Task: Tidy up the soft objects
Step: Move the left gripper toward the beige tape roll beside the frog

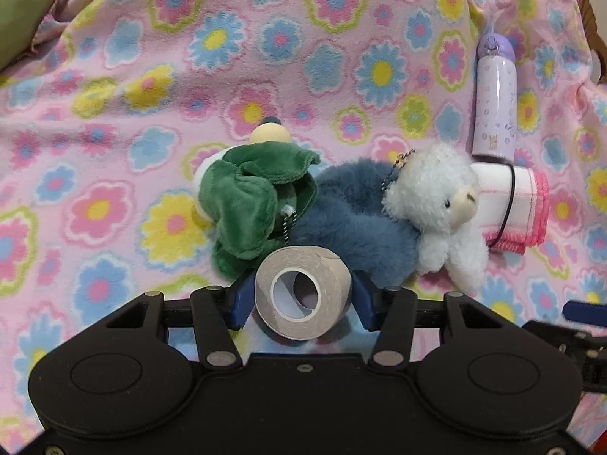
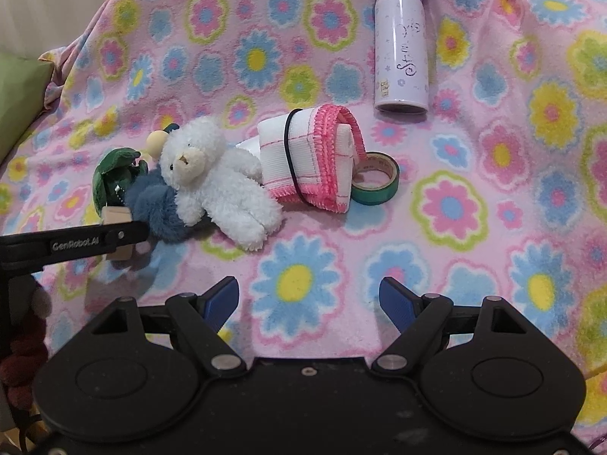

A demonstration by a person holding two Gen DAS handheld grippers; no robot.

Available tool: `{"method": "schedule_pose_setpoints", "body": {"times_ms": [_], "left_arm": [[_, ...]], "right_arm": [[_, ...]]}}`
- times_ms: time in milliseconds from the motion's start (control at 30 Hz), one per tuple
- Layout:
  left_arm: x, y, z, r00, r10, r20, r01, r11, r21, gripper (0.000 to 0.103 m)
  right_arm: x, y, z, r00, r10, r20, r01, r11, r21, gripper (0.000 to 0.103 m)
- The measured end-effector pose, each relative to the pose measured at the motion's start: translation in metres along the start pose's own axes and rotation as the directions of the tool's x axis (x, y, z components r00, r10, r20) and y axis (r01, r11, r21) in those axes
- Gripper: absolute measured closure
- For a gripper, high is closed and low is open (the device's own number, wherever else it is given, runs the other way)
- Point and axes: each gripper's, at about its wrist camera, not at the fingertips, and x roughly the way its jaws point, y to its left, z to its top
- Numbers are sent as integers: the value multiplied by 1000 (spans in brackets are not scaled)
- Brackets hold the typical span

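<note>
Nearest the left wrist camera, the left gripper point(image 1: 302, 299) is clamped on a beige tape roll point(image 1: 301, 292), its blue pads pressing the roll from both sides with the hollow core facing the lens. Beneath everything spreads the flowered pink blanket point(image 1: 227, 76), with a green cushion point(image 1: 19, 11) at its far left edge.

A lilac bottle point(image 2: 400, 41) lies on the blanket at the far right, well apart from the toys. Just in front of it sits the folded white cloth point(image 2: 315, 159) with pink stitched edging, bound by a black elastic band; it leans over a green tape roll point(image 2: 375, 178) that touches its right side. The white teddy bear point(image 2: 216, 178) lies against the cloth's left end, its body resting on a blue furry toy point(image 1: 353, 220). On the other side of the blue toy is a green plush point(image 1: 250, 204), with a small cream ball poking out behind it. In the left wrist view the held tape roll blocks the near edge of the blue toy and the green plush.

The right gripper point(image 2: 309, 303) hangs over bare blanket with its blue pads spread wide, nothing between them, near the bear but not touching it.
</note>
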Motion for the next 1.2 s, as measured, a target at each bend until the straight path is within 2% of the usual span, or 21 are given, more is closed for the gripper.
{"method": "schedule_pose_setpoints", "body": {"times_ms": [100, 267, 333, 567, 833, 1000, 1200], "left_arm": [[-10, 1, 0, 1000, 16, -22, -16, 1000, 12, 52], [-17, 1, -2, 985, 132, -107, -124, 989, 79, 52], [-17, 1, -6, 982, 152, -115, -142, 986, 93, 52], [-8, 1, -13, 982, 153, -107, -142, 985, 97, 51], [-5, 1, -19, 989, 119, -85, -112, 990, 83, 37], [-3, 0, -20, 991, 116, -67, -110, 991, 82, 34], [0, -1, -21, 992, 115, -58, -110, 990, 86, 31]], "right_arm": [[-2, 0, 1, 1000, 2, 11, -2, 1000, -1, 22], [-4, 0, 4, 999, -6, 37, 6, 1000, -3, 22], [-4, -2, 7, 998, -28, 59, 28, 1000, 4, 22], [6, -23, 16, 984, -141, 108, 137, 990, 44, 22], [27, -36, 20, 968, -214, 132, 210, 977, 40, 22], [30, -32, 22, 973, -169, 156, 168, 986, 17, 22], [27, -14, 26, 974, -105, 202, 114, 993, -29, 17]]}}
